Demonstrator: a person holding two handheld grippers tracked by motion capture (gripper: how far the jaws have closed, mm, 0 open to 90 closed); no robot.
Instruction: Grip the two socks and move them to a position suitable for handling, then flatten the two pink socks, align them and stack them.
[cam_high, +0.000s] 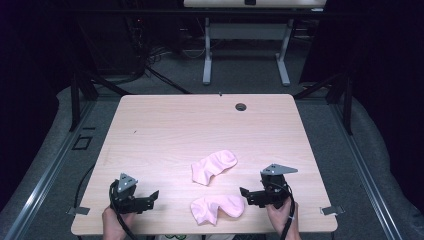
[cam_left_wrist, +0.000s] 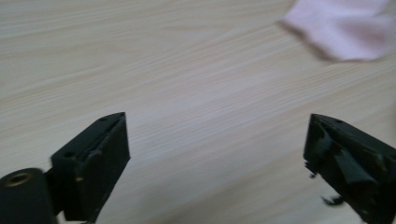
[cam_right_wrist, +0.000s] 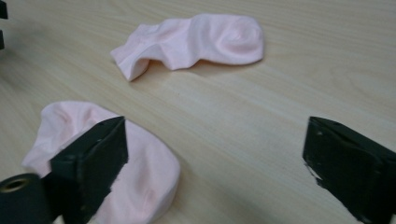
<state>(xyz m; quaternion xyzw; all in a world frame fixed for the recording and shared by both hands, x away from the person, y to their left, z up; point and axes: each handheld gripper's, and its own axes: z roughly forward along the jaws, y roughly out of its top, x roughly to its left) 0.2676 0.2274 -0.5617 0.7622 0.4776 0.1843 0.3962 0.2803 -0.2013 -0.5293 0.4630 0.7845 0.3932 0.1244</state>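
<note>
— What are the two claws doing?

— The left gripper (cam_high: 150, 196) sits at the near left of the pale wooden table (cam_high: 170, 125), jaws spread wide with bare wood between them. The right gripper (cam_high: 246, 192) is at the near right, jaws spread as well, gripping nothing.

— And the socks?

— Two soft pink ankle socks, both lying loose. The nearer crumpled pink sock (cam_high: 217, 207) lies between the two grippers by the front edge, just beside the right gripper; in the right gripper view one jaw hangs over it (cam_right_wrist: 140, 182). The farther pink sock (cam_high: 214, 166) lies a little beyond, apart from its mate (cam_right_wrist: 196, 39)

— Anything else on the table?

— A round cable hole (cam_high: 241, 107) near the far edge
</note>
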